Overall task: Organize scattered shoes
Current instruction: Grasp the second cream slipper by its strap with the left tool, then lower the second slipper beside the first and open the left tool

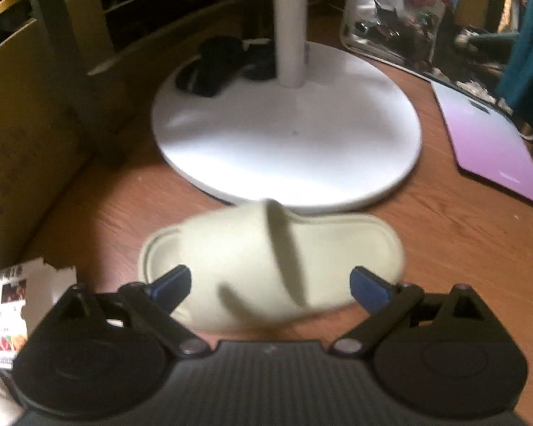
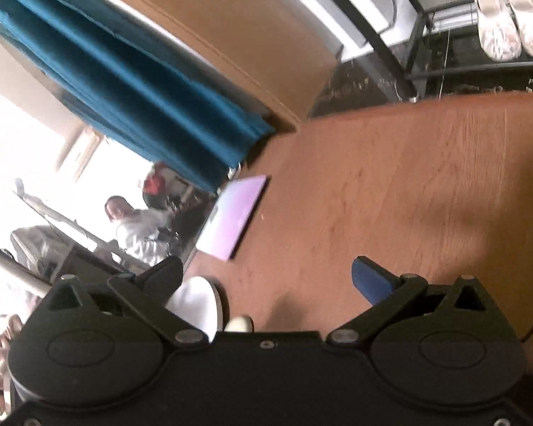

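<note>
Left gripper (image 1: 270, 284) is being held spread, empty, with the cream slipper (image 1: 266, 262) lying at twelve o'clock between its fingertips on the wooden floor (image 1: 462, 248). Right gripper (image 2: 266, 277) is likewise being held spread over bare floor.

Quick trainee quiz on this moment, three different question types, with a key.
1. True or false: the left gripper is shut on the cream slipper.
2. The dark slippers lie: A) on the purple scale B) on the fan base C) on the shoe rack
3. Fill in: the white shoes sit on the ____.

Key: 1 false, both grippers open, the slipper between the left fingers; 2 B; 3 shoe rack.
</note>
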A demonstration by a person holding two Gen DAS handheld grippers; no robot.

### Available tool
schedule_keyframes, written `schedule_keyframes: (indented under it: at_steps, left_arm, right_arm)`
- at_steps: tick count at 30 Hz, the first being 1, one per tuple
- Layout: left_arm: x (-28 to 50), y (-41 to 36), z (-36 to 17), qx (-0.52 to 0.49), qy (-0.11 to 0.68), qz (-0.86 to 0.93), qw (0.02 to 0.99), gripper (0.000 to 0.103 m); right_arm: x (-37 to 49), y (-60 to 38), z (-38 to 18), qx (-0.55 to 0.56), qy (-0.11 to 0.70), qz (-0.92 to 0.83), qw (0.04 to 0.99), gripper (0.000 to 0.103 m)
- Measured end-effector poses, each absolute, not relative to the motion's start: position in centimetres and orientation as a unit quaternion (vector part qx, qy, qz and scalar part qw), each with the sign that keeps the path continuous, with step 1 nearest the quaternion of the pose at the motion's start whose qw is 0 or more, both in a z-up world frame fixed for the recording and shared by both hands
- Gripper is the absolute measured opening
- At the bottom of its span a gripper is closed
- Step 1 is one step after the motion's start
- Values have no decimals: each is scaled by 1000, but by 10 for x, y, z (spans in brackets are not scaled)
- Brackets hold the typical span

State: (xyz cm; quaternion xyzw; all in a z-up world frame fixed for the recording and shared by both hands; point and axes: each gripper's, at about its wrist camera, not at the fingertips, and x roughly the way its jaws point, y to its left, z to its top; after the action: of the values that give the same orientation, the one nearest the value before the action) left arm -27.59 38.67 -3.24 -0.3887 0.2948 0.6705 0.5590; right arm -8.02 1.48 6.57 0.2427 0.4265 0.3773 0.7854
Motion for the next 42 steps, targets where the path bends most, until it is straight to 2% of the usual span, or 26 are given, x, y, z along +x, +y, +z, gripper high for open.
schedule_keyframes:
  at_steps: [5, 9, 15, 16, 17, 18, 23, 29, 33, 38, 39, 42]
  left_arm:
    - [-282, 393, -52, -366, 296, 661, 584, 97]
    - [-280, 388, -70, -311, 338, 666, 588, 99]
    - [-301, 395, -79, -379, 318, 673, 550, 102]
    - [-302, 397, -80, -383, 320, 671, 549, 101]
    - [-302, 399, -81, -387, 319, 666, 552, 91]
    - [-302, 399, -81, -390, 315, 660, 559, 87]
    - [-290, 396, -69, -403, 306, 643, 574, 84]
    - [-213, 365, -33, -387, 324, 554, 662, 83]
    - [-126, 329, -12, -376, 351, 489, 705, 84]
    - [-36, 283, -39, -398, 444, 421, 683, 84]
    - [-24, 273, -46, -402, 467, 414, 670, 80]
    - [9, 224, -55, -357, 514, 400, 669, 81]
  right_arm:
    - [-85, 13, 65, 232, 427, 372, 791, 103]
    - [-85, 7, 61, 238, 429, 360, 794, 103]
    - [-88, -1, 52, 236, 435, 353, 794, 103]
    - [-87, -1, 52, 237, 436, 352, 793, 103]
    - [-87, -2, 52, 239, 437, 351, 793, 103]
    - [-87, -3, 52, 240, 436, 350, 793, 103]
    - [-87, -16, 54, 260, 429, 340, 796, 103]
    - [-78, -49, 46, 301, 425, 303, 798, 103]
    - [-71, -80, 41, 329, 418, 272, 802, 103]
    - [-62, -138, 27, 375, 403, 200, 810, 103]
    - [-61, -148, 24, 381, 402, 188, 811, 103]
    - [-58, -166, 18, 386, 395, 166, 817, 103]
